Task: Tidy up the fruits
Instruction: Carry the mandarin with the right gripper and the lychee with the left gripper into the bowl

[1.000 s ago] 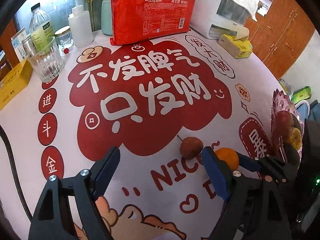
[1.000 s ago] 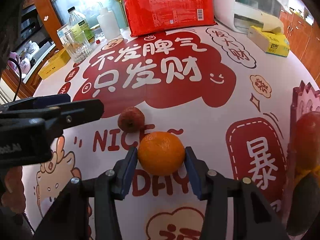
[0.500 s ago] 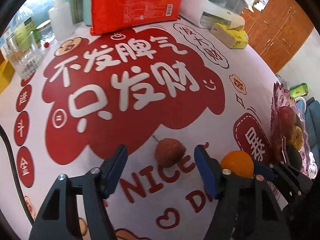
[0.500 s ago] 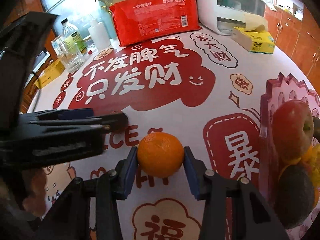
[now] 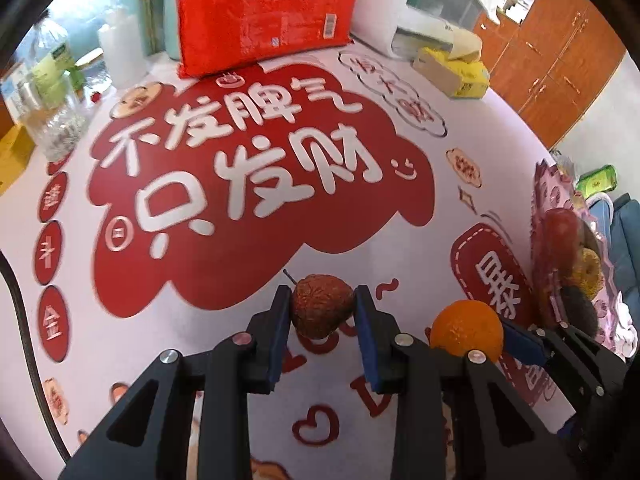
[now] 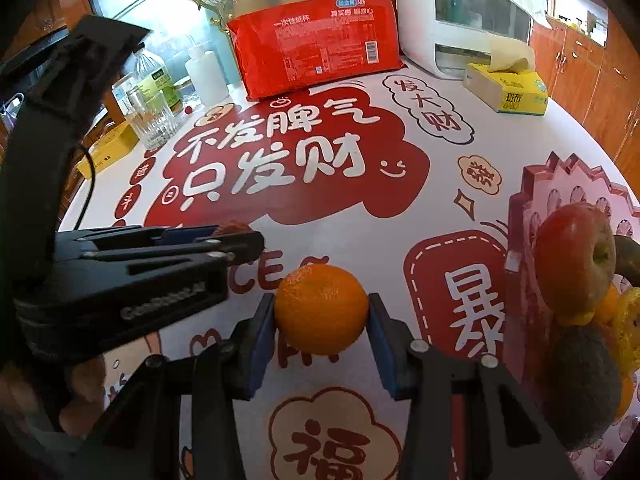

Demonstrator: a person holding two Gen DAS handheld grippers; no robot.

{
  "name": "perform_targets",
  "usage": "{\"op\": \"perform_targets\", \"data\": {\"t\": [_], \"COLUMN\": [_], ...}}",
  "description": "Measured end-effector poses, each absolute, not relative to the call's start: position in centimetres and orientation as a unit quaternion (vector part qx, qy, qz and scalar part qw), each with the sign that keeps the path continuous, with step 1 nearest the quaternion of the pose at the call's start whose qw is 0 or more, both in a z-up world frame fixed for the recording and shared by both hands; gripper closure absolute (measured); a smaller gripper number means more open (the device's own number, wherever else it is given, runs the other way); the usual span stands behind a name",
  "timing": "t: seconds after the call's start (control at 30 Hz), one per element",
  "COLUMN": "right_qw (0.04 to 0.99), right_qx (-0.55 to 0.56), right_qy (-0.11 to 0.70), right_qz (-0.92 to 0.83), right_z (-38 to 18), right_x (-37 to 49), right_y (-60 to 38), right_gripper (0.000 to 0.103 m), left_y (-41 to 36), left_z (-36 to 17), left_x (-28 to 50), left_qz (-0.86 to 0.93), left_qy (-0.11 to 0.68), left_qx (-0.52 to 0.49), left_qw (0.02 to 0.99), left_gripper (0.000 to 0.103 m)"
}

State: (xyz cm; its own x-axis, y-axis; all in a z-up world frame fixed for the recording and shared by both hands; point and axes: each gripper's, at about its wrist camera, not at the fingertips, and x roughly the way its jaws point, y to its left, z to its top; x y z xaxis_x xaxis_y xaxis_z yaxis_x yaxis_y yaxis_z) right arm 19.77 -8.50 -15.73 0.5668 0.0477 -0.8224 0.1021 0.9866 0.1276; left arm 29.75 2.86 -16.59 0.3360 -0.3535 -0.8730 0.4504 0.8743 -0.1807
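Observation:
My left gripper (image 5: 323, 312) is shut on a wrinkled brown-red fruit (image 5: 322, 310) low over the tablecloth. From the right wrist view it (image 6: 240, 240) shows side-on at the left, with the fruit (image 6: 232, 227) just peeking above its fingers. My right gripper (image 6: 321, 316) is shut on an orange (image 6: 321, 308), held above the table; that orange also shows in the left wrist view (image 5: 467, 334). A pink fruit tray (image 6: 556, 188) at the right holds a red apple (image 6: 574, 260), a dark avocado (image 6: 580, 384) and yellow-orange fruit.
At the table's far side stand a red pack of paper cups (image 6: 316, 52), a white appliance (image 6: 460, 20), a yellow tissue box (image 6: 508, 88), a glass (image 6: 154, 120), bottles (image 6: 204, 74) and a yellow box (image 6: 108, 152). Wooden cabinets (image 5: 560, 60) are beyond the right edge.
My left gripper moved forward around the brown-red fruit and shut on it. My right gripper, still holding the orange, rose and shifted toward the pink tray.

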Motion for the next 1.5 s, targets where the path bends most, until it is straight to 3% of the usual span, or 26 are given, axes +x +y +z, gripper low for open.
{"op": "perform_targets", "data": {"t": [0.4,0.8,1.27,1.5], "right_qw": [0.909,0.939,0.94,0.927], "right_qx": [0.067,0.06,0.067,0.06], "right_qy": [0.41,0.339,0.332,0.369], "right_qz": [0.025,0.004,-0.051,-0.046], "right_z": [-9.4,-2.3,-0.3,-2.6], "right_x": [15.0,6.7,3.1,4.7], "right_y": [-6.9,-10.3,-22.6,-29.1], "right_gripper": [0.058,0.058,0.058,0.058], "left_y": [6.9,1.8,-10.4,-15.9], "left_z": [-6.3,1.1,0.5,-3.2], "left_x": [23.5,14.6,11.4,12.8], "left_qz": [-0.232,-0.292,-0.308,-0.286], "left_qy": [0.455,0.397,0.416,0.45], "left_qx": [0.03,0.048,0.062,0.06], "left_qw": [0.859,0.869,0.853,0.844], "left_gripper": [0.073,0.073,0.073,0.073]}}
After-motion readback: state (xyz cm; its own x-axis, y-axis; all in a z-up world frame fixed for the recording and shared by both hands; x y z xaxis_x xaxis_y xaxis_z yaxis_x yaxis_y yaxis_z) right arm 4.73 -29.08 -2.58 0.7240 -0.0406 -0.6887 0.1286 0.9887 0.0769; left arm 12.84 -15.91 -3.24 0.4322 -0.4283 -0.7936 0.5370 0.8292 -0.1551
